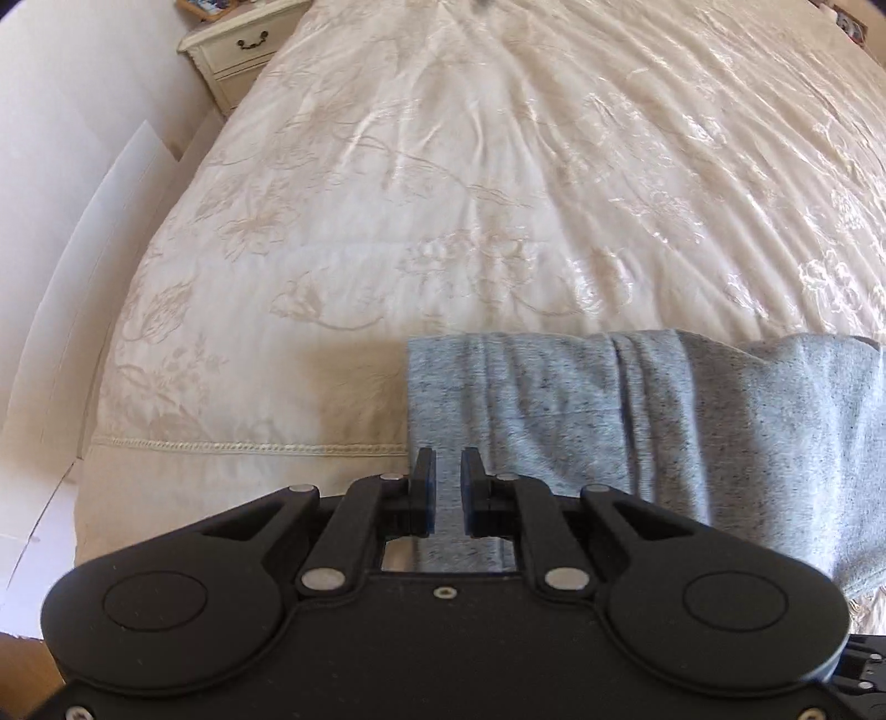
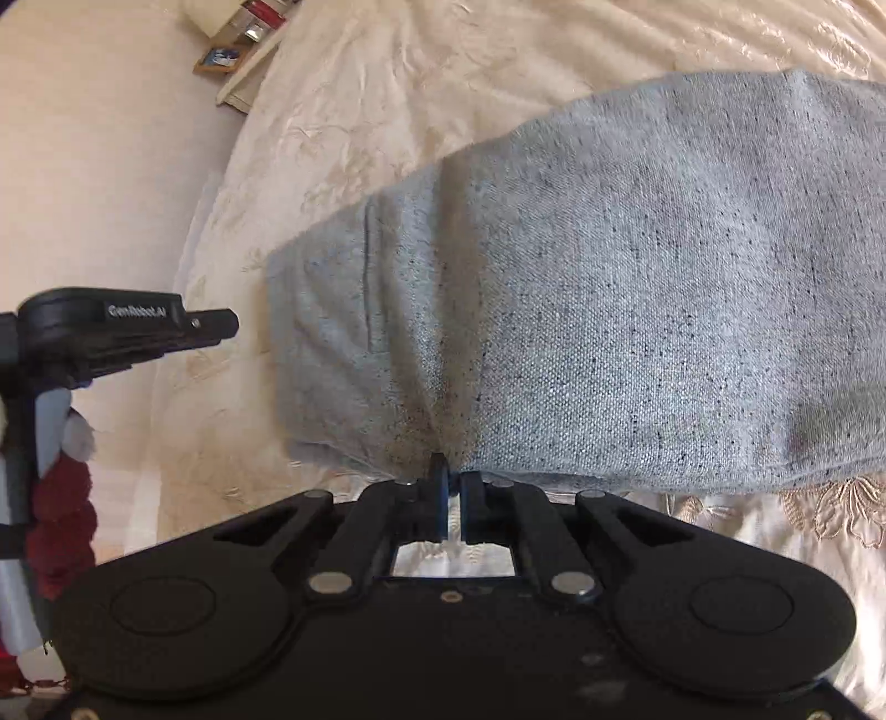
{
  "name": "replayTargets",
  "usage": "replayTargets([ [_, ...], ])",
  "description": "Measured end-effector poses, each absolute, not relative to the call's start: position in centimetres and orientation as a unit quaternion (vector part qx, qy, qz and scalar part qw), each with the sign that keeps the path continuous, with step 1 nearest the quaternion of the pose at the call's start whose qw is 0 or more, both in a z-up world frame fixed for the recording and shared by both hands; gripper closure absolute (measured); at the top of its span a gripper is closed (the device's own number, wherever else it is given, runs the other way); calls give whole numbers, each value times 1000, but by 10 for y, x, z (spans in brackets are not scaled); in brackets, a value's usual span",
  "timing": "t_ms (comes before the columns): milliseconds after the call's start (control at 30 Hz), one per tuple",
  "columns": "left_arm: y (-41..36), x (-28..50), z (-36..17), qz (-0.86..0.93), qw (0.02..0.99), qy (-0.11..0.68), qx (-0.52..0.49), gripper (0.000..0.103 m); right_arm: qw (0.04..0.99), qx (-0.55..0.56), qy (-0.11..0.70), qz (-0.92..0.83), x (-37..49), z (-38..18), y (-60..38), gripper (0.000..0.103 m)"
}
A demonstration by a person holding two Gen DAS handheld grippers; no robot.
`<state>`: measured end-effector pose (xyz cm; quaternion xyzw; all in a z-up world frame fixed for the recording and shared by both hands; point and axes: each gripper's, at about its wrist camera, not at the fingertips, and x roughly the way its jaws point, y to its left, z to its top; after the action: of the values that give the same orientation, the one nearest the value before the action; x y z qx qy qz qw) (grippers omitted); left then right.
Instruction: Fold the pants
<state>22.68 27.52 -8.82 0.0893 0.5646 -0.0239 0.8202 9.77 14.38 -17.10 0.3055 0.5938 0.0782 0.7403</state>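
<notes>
Already folded, speckled grey pants (image 2: 609,288)

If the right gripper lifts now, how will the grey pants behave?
Likely floppy: the pants lie in soft folds, puckered where the right gripper pinches the near edge. Layers may slide apart. Probably light, thin knit on the bedspread.

One pair of grey pants (image 2: 637,288), one bedspread (image 1: 443,166), one nightstand (image 1: 238,50), two grippers (image 1: 447,487).

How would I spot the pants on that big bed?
Find the cream bedspread with shiny flower patterns. Near its front edge lie the pants, folded into a thick band. They are the only speckled grey-blue thing there; everything around them is pale.
</notes>
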Motion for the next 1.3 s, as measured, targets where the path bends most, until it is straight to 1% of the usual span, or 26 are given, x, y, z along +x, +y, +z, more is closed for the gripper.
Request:
replayTargets([
  [67, 258, 226, -95, -41, 815, 570, 92, 86, 730, 304, 607, 78, 101, -183, 149, 97],
  [133, 243, 223, -100, -60, 812, 573, 96, 85, 733, 280, 614, 84, 101, -191, 159, 98],
  [300, 222, 220, -128, -69, 793, 587, 145, 84, 726, 246, 634, 104, 93, -203, 171, 101],
  [367, 226, 220, -151, -56, 775, 607, 164, 84, 726, 234, 636, 117, 88, -201, 173, 101],
  [433, 234, 218, -161, -62, 775, 610, 154, 84, 736, 215, 627, 138, 80, -185, 168, 101],
  [567, 233, 214, -159, -59, 776, 606, 162, 84, 790, 187, 571, 124, 73, -142, 130, 96],
  [600, 233, 213, -159, -56, 777, 606, 164, 84, 799, 188, 560, 108, 73, -136, 118, 93],
  [700, 232, 208, -159, -45, 778, 606, 159, 85, 817, 192, 543, 39, 79, -133, 69, 93],
  [800, 235, 202, -157, -40, 776, 611, 152, 85, 809, 201, 552, 7, 94, -150, 37, 93],
  [900, 243, 200, -144, -12, 776, 617, 129, 85, 798, 193, 570, 26, 109, -168, 28, 93],
  [967, 244, 195, -124, 24, 791, 601, 113, 86, 785, 179, 590, 60, 112, -187, 42, 92],
  [1033, 233, 192, -104, 38, 807, 581, 97, 86, 750, 166, 631, 107, 110, -213, 65, 91],
  [1067, 225, 191, -96, 33, 814, 574, 86, 86, 753, 143, 631, 121, 110, -222, 73, 91],
  [1133, 202, 192, -86, 15, 820, 568, 68, 85, 766, 105, 618, 142, 101, -217, 78, 91],
  [1233, 165, 200, -91, -6, 813, 580, 48, 84, 752, 130, 622, 173, 95, -205, 56, 91],
  [1300, 144, 206, -105, -3, 799, 601, 32, 84, 759, 127, 613, 177, 89, -189, 28, 89],
])
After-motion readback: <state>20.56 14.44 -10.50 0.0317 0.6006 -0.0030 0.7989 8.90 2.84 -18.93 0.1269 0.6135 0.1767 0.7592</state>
